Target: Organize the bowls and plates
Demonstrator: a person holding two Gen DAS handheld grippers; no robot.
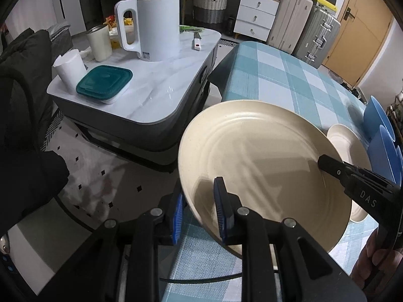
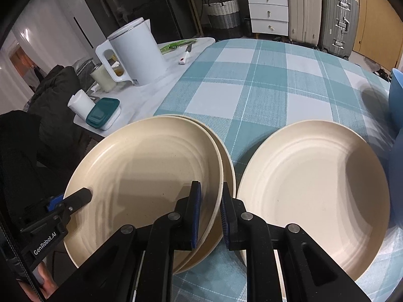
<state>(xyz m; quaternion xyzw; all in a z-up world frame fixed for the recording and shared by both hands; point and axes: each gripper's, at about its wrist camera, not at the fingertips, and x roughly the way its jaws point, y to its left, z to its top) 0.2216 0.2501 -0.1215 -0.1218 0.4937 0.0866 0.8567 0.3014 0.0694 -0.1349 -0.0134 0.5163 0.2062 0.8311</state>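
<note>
**Both hand-held grippers pinch the rim of one cream plate**

The top plate (image 2: 141, 166) is cream, matte and faintly speckled, with shallow rings pressed into its well. It sits tilted on a second cream plate (image 2: 228, 166) whose edge peeks out just beyond it. The left hand-held gripper (image 1: 199, 211) is clenched on the near rim, one blue pad inside the well and one outside. The right hand-held gripper (image 2: 210, 214) grasps the opposite rim the same way. Just right of the right hand-held gripper a third cream plate (image 2: 314, 191) lies flat on the checked counter (image 2: 264, 83), with blue bowls (image 1: 382, 146) beyond it
</note>
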